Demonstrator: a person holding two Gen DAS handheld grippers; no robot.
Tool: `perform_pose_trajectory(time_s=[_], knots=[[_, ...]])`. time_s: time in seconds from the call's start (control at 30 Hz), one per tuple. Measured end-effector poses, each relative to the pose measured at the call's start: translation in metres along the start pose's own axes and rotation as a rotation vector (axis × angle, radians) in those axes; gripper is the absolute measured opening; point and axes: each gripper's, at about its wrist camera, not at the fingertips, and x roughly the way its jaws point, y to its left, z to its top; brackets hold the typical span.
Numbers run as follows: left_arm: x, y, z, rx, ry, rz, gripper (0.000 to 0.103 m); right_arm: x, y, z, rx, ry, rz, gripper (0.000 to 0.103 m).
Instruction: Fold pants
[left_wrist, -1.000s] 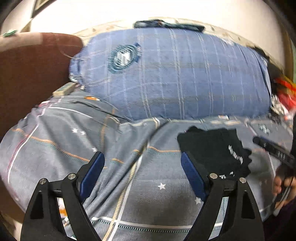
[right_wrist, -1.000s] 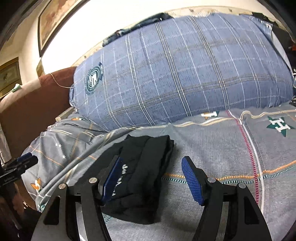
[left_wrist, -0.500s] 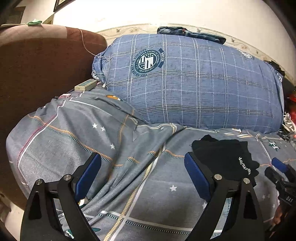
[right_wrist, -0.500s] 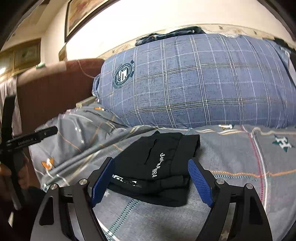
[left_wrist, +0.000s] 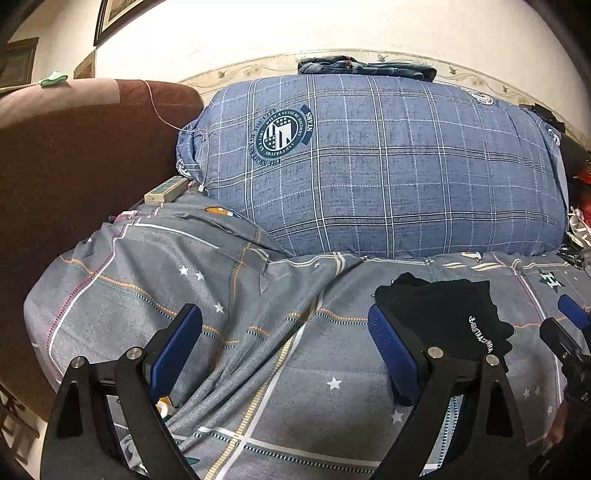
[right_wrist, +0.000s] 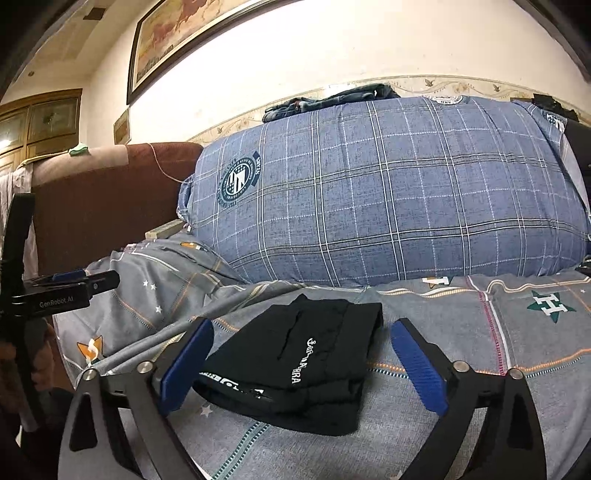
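Observation:
The black pants (right_wrist: 303, 362) lie folded into a compact bundle on the grey star-patterned bedsheet (right_wrist: 480, 369), with white lettering on top. My right gripper (right_wrist: 306, 365) is open and empty, held back from the bundle, which shows between its blue pads. In the left wrist view the pants (left_wrist: 443, 317) lie at the right, just beyond the right finger. My left gripper (left_wrist: 284, 354) is open and empty over bare sheet (left_wrist: 258, 332). The left gripper also shows at the left edge of the right wrist view (right_wrist: 74, 284).
A big blue plaid pillow (left_wrist: 369, 173) stands behind the pants, with folded jeans (left_wrist: 365, 68) on top. A brown headboard (left_wrist: 74, 166) is at the left. A power strip (left_wrist: 164, 189) lies beside the pillow. Clutter sits at the far right edge.
Both grippers have pulled back and tilted up, so the pillow and wall fill more of each view. The folded pants stay where they lie. Both grippers stay open.

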Motion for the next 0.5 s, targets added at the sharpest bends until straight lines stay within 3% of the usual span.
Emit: perform_pose_trajectory(time_s=[0.33,0.43,0.5], knots=[[-0.006,0.0,0.006,-0.018,-0.008,0.021,0.093,-0.004,-0.003,0.003,-0.001,-0.023,-0.019,0.102],[-0.005,-0.004,0.001,-0.004,-0.005,0.022,0.103,-0.002,-0.006,0.002,-0.005,-0.016,-0.09,0.102],[-0.005,-0.009,-0.007,0.015,-0.016,0.018,0.103,0.006,-0.009,0.001,-0.011,0.021,-0.18,0.102]])
